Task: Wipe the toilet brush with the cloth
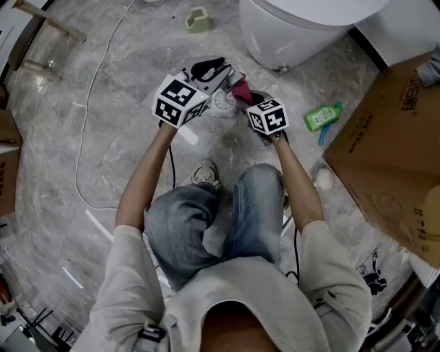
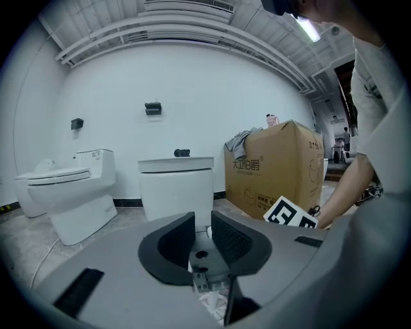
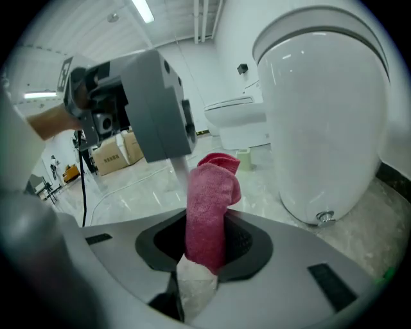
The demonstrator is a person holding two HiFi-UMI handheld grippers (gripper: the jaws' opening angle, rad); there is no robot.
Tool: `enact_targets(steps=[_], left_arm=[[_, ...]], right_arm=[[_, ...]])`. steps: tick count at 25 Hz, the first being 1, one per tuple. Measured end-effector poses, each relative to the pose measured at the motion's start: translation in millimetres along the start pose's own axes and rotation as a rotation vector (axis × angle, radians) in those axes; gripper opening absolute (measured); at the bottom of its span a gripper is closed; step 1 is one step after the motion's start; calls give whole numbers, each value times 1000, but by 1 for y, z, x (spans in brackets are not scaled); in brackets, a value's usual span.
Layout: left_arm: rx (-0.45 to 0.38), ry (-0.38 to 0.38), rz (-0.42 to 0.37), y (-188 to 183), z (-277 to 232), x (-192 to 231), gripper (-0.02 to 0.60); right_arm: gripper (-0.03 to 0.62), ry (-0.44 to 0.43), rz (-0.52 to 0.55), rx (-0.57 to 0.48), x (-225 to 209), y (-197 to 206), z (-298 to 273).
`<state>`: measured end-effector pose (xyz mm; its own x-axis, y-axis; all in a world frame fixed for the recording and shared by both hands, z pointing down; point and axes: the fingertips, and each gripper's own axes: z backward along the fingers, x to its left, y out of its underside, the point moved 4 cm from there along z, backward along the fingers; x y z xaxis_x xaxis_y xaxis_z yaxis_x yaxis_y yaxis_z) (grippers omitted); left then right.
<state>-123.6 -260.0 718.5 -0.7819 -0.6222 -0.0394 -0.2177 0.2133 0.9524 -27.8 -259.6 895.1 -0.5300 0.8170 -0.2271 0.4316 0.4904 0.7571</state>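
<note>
Pink cloth [image 3: 210, 193] stands pinched by my right gripper [image 3: 207, 243], beside the toilet brush [image 3: 180, 171] handle that my left gripper [image 2: 203, 239], jaws nearly together, seems to clamp. Only the head view shows the white brush head [image 1: 223, 102] above the floor [image 1: 103, 82].

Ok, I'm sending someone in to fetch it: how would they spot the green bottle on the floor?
Find the white toilet at the top of the head view and the big cardboard box to its right. The green bottle lies on the floor between them, by the box's corner. It is bright green with a white label, unlike the paler green container left of the toilet.
</note>
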Motion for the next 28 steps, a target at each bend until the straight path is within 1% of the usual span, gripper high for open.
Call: enact_targets(steps=[2,4,13,22,28], left_arm=[[3,-2,3,1,0,0,89],[6,-6,7,1,1,0,88],[-10,-18,41,2,1,2,81],[-20,0,32,2,2,1,77],[-31,14,33,1,2,2,78]], right_arm=[[119,-8,3,-22,5,-13,7],[119,-18,19,-22,12,-20,10],[119,-16,10,-5,20,-19,4],[118,-27,-2,82,20,9,-20],[118,-34,-17,159,15,31,-40]])
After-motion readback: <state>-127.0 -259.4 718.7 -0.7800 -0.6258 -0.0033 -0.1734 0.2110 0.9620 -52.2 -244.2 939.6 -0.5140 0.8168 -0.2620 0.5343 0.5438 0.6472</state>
